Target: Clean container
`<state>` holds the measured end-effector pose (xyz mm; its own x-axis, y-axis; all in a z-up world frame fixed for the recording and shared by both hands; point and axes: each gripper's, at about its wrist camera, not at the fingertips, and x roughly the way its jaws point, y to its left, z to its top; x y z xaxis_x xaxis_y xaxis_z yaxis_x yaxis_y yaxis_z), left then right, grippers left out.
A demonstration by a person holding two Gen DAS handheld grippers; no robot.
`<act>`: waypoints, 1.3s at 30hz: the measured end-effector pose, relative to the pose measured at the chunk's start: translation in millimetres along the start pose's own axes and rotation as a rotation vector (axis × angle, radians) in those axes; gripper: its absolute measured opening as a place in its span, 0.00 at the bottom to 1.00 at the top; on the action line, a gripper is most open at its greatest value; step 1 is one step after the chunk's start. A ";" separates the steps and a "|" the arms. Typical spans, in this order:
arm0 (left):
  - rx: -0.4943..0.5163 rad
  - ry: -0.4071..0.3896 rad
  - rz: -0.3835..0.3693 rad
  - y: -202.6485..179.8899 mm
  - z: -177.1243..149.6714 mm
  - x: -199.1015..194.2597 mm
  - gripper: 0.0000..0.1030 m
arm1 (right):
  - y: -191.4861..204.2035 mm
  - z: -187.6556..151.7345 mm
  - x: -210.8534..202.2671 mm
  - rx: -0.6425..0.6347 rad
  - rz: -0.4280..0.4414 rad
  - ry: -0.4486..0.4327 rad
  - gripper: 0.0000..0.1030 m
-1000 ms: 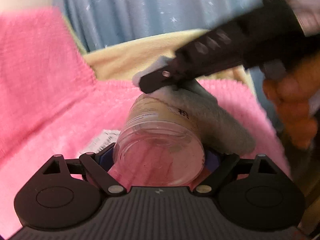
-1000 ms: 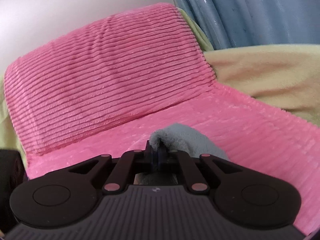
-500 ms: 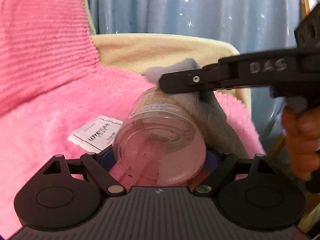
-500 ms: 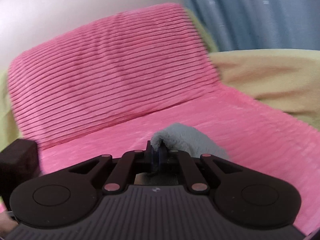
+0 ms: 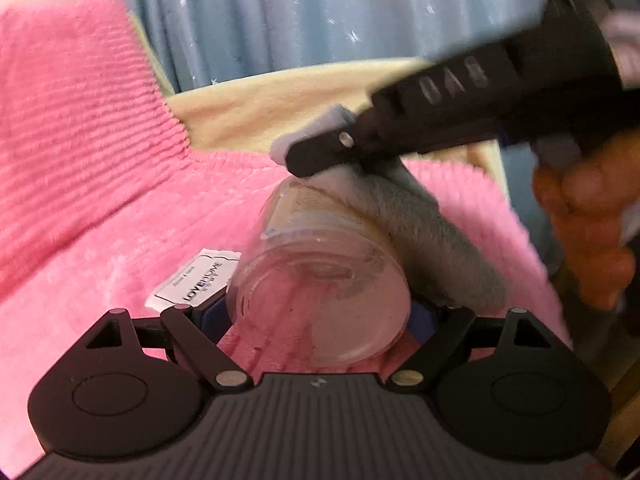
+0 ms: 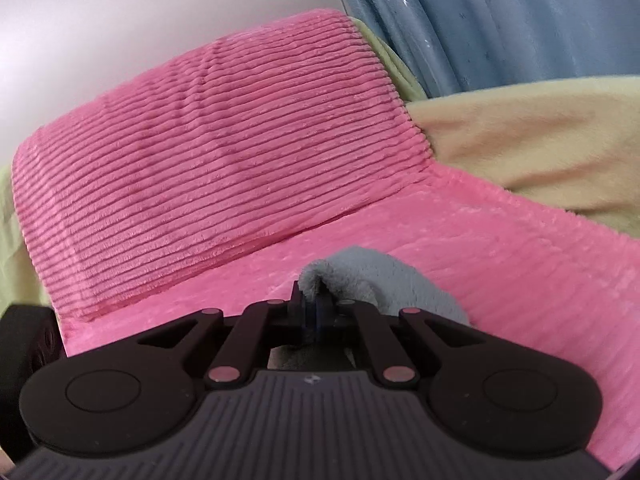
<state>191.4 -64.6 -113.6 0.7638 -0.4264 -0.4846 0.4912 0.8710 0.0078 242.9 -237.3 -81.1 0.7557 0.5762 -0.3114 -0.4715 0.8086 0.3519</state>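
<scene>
The clear container (image 5: 320, 292), clamped bottom-first in the left gripper (image 5: 320, 316) above the pink blanket (image 5: 100, 240), could be levered loose if the grey cloth (image 5: 432, 240) pinched by the right gripper (image 5: 308, 156) is pressed too hard against its side.

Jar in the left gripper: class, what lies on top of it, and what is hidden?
A grey cloth, pinched by the right gripper, drapes over the jar's upper side. The jar wall beneath the cloth is covered.
</scene>
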 end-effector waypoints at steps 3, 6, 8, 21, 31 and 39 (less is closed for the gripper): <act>-0.155 -0.026 -0.063 17.9 0.4 -2.7 0.85 | -8.0 0.0 -4.5 0.023 0.009 -0.001 0.02; -0.188 -0.024 -0.080 22.8 -0.2 -1.6 0.84 | -9.5 -0.4 -3.8 0.041 0.011 -0.001 0.02; -0.159 -0.022 -0.066 19.5 0.7 -2.2 0.83 | -9.2 -0.1 -4.8 0.051 0.010 0.002 0.02; 0.262 -0.017 0.108 -28.1 -2.8 -4.6 0.83 | -2.9 3.4 -5.2 0.002 0.021 0.032 0.02; -0.092 -0.054 -0.042 9.3 1.3 -14.1 0.86 | 0.1 3.1 -3.8 -0.025 0.009 0.034 0.02; -0.111 -0.025 -0.050 12.1 -0.3 -10.8 0.83 | -7.5 2.9 -8.6 0.055 0.018 0.033 0.02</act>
<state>188.9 -49.4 -108.5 0.7507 -0.4743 -0.4599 0.4804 0.8697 -0.1128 241.3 -248.7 -78.5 0.7316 0.5950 -0.3328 -0.4588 0.7907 0.4052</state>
